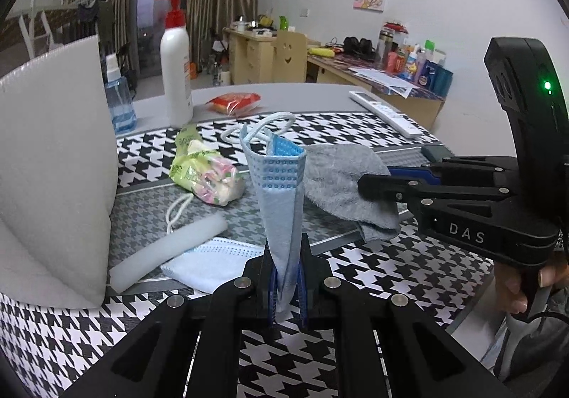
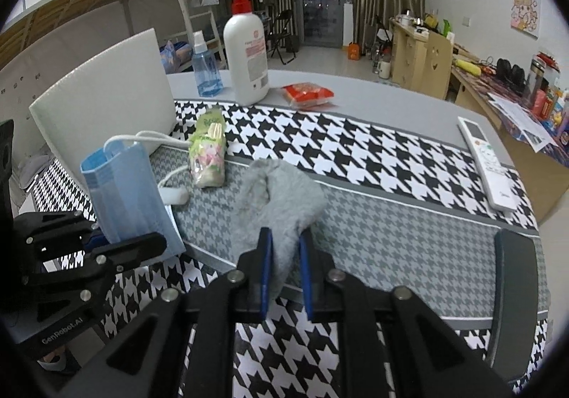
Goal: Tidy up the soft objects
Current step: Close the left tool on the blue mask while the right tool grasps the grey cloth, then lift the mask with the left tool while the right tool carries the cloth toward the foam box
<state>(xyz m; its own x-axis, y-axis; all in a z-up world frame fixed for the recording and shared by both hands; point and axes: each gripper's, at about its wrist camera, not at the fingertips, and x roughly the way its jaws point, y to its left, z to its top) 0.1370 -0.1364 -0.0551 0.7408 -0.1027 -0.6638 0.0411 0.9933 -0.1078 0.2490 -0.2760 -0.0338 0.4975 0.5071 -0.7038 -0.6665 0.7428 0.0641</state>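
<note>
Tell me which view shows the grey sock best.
The right wrist view: the grey sock lies centred, its near end between the right gripper pads. In the left wrist view the blue mask and the right gripper hide part of it.

There are two blue face masks: one (image 1: 281, 206) raised off the worktop (image 1: 373, 277), another (image 1: 213, 263) lying flat on it. Also one grey sock (image 1: 338, 181), one white foam stick (image 1: 167, 252), one white foam board (image 1: 53, 163), one green snack packet (image 1: 206, 174) and one red packet (image 1: 234, 102). Further back stand two bottles, one white pump bottle (image 1: 176, 71) and one blue spray bottle (image 1: 119, 103), and one white remote control (image 1: 387, 113) lies there.
</note>
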